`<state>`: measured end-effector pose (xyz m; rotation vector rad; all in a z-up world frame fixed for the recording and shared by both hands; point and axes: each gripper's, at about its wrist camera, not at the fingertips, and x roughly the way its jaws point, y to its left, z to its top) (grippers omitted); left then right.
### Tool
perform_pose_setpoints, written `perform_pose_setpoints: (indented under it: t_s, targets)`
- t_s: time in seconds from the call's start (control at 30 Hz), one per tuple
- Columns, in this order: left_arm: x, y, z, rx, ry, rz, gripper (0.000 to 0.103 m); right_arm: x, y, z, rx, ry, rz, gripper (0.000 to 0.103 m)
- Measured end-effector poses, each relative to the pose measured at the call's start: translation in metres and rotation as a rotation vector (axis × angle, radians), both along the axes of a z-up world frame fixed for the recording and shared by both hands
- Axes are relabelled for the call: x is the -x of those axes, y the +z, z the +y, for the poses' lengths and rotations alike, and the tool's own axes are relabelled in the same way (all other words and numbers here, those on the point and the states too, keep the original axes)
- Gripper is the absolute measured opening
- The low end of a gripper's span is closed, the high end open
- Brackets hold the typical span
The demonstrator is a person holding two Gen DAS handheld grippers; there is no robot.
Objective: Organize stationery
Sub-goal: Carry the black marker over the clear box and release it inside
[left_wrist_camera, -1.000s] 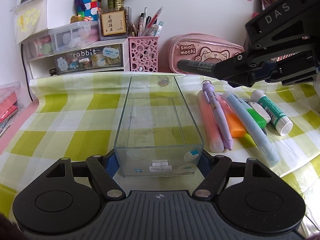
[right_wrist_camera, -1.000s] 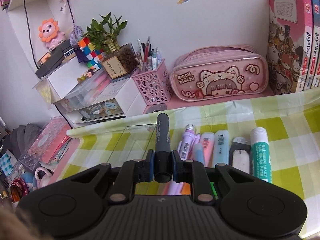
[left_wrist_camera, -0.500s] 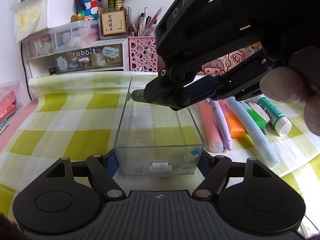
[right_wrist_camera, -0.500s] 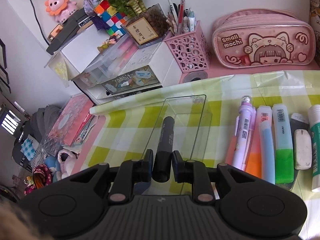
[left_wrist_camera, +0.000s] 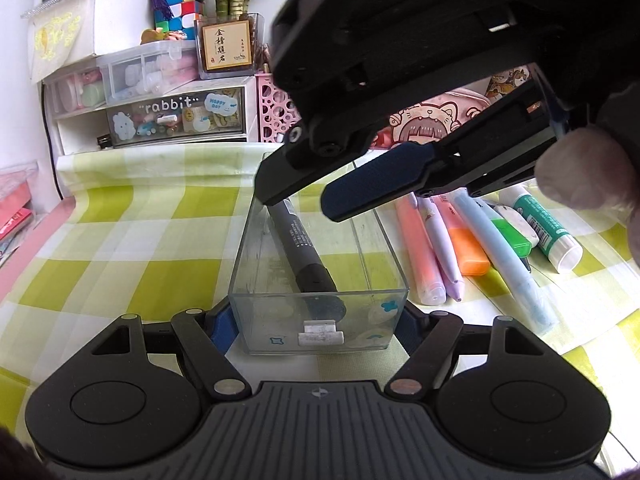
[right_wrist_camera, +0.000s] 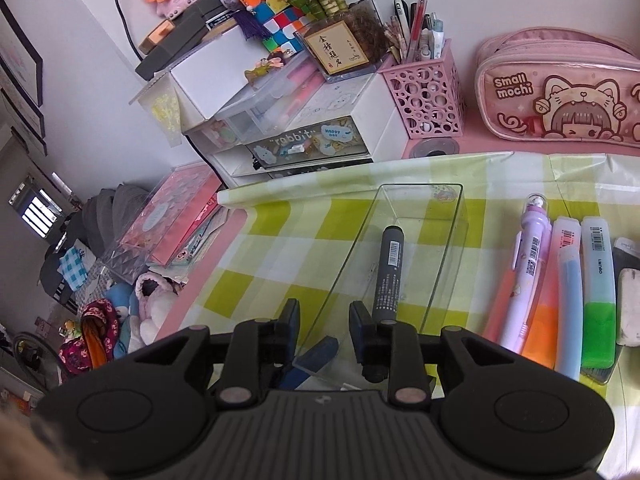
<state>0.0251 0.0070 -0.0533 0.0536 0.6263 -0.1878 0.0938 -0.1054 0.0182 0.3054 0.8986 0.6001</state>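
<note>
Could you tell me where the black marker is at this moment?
The black marker lies inside the clear box on the checked cloth, left of the row of highlighters, free of the right gripper above it.

The right gripper [right_wrist_camera: 324, 330] hangs over the near end of a clear box [right_wrist_camera: 452, 236] on the checked bench [right_wrist_camera: 280, 264]. Its jaws have just been opening and stand apart, with nothing between the pads. A black marker [right_wrist_camera: 387, 274] lies lengthwise inside the box, clear of both fingers. To the right of the box, pens and highlighters [right_wrist_camera: 560, 292] lie side by side, with an eraser [right_wrist_camera: 629, 306] at the frame's edge. Behind stand a pink pen holder [right_wrist_camera: 426, 96], a pink pencil case [right_wrist_camera: 560, 92] and white drawers [right_wrist_camera: 320, 136].
</note>
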Motion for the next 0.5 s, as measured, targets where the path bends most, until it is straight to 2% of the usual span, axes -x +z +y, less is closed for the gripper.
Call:
perform_pose_setpoints:
  t_s: [0.23, 0.5]
  targets:
    - [0.000, 0.000, 0.000, 0.000, 0.000, 0.000, 0.074, 0.001, 0.000, -0.035, 0.014, -0.102, -0.001, 0.039]
    - [0.000, 0.000, 0.000, -0.004, 0.000, 0.001, 0.074, 0.005, -0.013, -0.066, 0.101, -0.218, 0.002, 0.048]
